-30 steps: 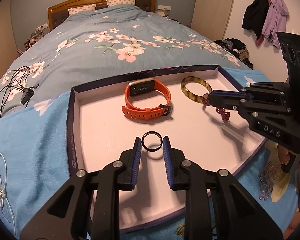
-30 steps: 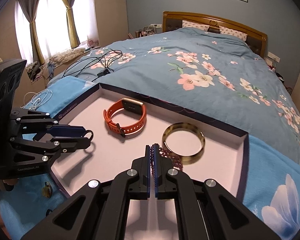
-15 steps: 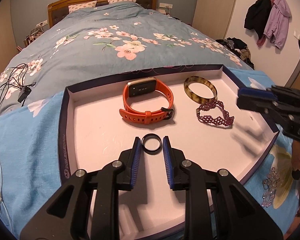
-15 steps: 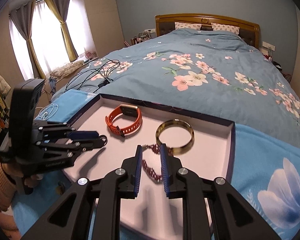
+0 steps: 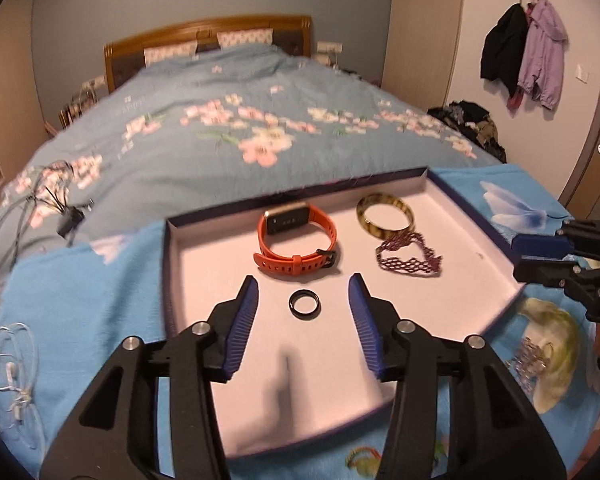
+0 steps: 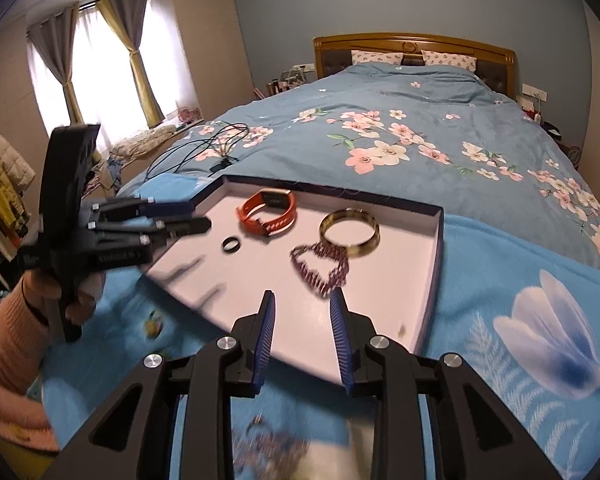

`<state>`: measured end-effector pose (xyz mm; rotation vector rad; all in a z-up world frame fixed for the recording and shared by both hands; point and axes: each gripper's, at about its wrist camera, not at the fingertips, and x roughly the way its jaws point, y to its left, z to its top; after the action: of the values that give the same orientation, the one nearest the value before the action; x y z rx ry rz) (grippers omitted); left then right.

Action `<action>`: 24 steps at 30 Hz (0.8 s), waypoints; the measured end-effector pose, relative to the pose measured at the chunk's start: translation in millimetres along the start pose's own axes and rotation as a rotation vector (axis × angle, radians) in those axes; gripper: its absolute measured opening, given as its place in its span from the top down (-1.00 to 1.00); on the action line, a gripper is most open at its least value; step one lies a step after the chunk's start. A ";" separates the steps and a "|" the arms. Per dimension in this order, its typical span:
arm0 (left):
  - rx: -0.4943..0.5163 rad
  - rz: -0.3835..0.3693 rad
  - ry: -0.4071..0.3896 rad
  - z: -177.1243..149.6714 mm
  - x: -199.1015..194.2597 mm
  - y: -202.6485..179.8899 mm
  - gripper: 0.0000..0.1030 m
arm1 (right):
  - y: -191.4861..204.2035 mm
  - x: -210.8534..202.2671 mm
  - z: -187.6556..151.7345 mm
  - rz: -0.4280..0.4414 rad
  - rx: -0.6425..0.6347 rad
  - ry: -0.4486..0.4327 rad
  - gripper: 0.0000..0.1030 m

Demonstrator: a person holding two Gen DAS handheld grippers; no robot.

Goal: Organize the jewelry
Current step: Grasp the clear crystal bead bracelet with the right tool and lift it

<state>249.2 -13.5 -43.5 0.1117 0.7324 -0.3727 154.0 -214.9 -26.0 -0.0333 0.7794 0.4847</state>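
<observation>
Both sets of jaws are opening and empty. The ring (image 5: 305, 305) and beaded bracelet (image 6: 321, 264) lie released in the tray (image 5: 172, 264); withdrawal is best made straight and clear of both.

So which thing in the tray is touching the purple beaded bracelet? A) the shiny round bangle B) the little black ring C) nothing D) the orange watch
A: the beaded bracelet has its far end lying against the bangle, while the orange watch and black ring lie apart from it on the tray.
</observation>
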 end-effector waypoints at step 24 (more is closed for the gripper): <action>-0.004 -0.020 -0.043 -70.3 -84.9 -13.6 -0.10 | 46.8 -15.0 -77.5 -0.060 -0.206 0.148 0.64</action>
<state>142.0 14.8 -38.2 0.0921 0.6923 -0.3917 73.1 -195.3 -64.5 -0.2863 0.8686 0.5085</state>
